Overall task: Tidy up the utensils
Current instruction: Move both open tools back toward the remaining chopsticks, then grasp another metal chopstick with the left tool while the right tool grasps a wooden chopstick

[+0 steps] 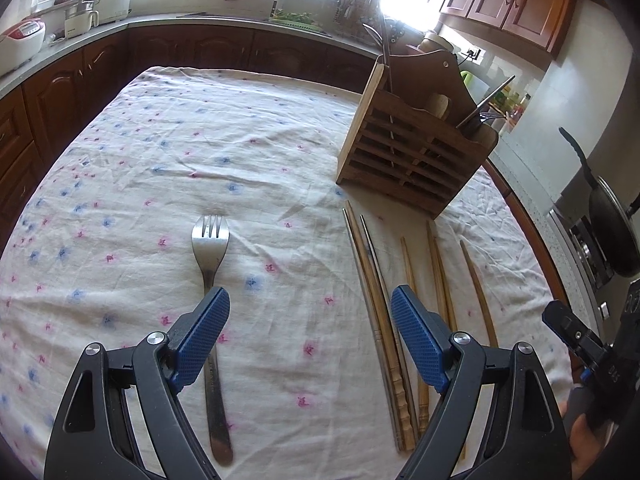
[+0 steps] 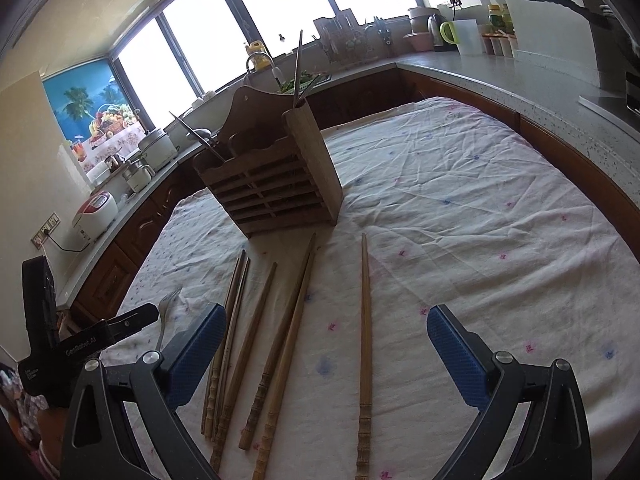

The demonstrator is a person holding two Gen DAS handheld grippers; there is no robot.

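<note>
We hold both grippers low over the flowered tablecloth [image 1: 248,152], each with its jaws spread wide and nothing between them. Our left gripper [image 1: 310,312] hangs above the handle of the steel fork [image 1: 211,240], which lies flat with its tines pointing away. Our right gripper [image 2: 326,334] straddles the wooden chopsticks [image 2: 288,320], lying loose and roughly parallel in front of the slatted wooden utensil holder [image 2: 272,188], which already stands with a few pieces in it. We judge the fork stiff, light and slick, best pinched across its narrow neck. The chopsticks look light, rigid and prone to rolling, so we would grip one near mid-length. The soft, wrinkled cloth may bunch under the pads.
</note>
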